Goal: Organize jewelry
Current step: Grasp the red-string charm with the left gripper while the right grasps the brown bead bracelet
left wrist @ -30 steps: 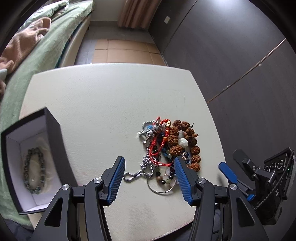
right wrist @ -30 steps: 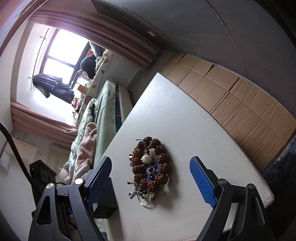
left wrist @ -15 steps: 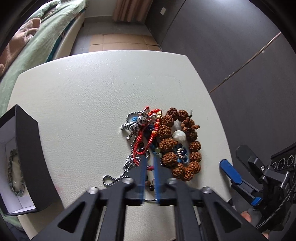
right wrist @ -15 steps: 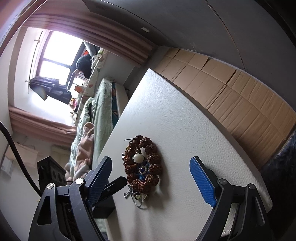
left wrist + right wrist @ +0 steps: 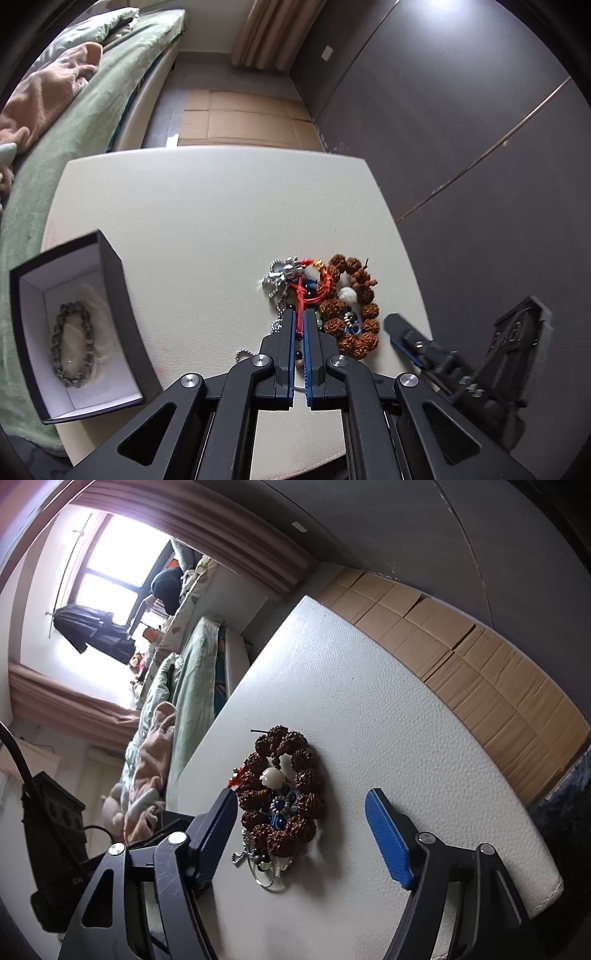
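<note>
We see a cream counter (image 5: 207, 221) carrying a heap of jewelry near its right edge, in the left wrist view. Our left tool (image 5: 300, 321) has its blue pads pressed together on a red cord (image 5: 301, 299) that runs from the heap into the grip. Beside the cord lie a silver chain (image 5: 276, 280) toward the counter's middle and a ring of brown beads (image 5: 354, 314) toward the right edge, with a white bead (image 5: 347, 294) inside the ring. At the counter's left edge stands an open black box (image 5: 118, 291); a grey bracelet (image 5: 72, 343) lies on its white lining. Our right tool (image 5: 301, 825) hovers at the heap's near right side with its jaws closing, the brown beads between its pads (image 5: 388, 842) but not yet touched. A bed (image 5: 92, 110) lies beyond the left edge.
</note>
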The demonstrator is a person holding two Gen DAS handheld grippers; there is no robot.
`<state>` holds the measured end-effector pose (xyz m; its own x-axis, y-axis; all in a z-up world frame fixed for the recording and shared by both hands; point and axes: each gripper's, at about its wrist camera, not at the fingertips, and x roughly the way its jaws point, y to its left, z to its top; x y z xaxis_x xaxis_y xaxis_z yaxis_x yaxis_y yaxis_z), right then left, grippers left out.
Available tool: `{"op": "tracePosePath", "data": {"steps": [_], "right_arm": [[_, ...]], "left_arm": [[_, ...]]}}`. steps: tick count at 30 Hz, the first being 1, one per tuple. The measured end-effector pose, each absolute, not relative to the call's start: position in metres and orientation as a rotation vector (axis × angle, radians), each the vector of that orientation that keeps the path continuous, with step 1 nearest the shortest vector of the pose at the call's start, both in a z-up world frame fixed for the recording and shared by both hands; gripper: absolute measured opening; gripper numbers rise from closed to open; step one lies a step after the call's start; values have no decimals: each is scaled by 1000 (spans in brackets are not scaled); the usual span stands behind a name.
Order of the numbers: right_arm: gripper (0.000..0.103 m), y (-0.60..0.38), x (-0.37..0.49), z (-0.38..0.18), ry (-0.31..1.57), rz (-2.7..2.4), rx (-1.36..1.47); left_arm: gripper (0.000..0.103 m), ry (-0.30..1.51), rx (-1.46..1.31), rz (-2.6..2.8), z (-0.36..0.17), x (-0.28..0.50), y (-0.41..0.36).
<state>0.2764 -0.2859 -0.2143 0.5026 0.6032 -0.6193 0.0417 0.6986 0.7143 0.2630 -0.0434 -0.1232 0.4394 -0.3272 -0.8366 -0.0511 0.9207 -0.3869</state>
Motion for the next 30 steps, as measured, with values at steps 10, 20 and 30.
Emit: {"op": "tracePosePath", "data": {"steps": [10, 20, 30], "right_arm": [[46, -247, 278, -202, 1046, 204, 425], [20, -252, 272, -202, 1075, 204, 454], [20, -238, 255, -146, 960, 365, 558]], "left_arm": [[3, 1011, -444, -202, -77, 248, -11], [3, 914, -533, -191, -48, 224, 44], [3, 857, -586, -167, -33, 209, 94]]}}
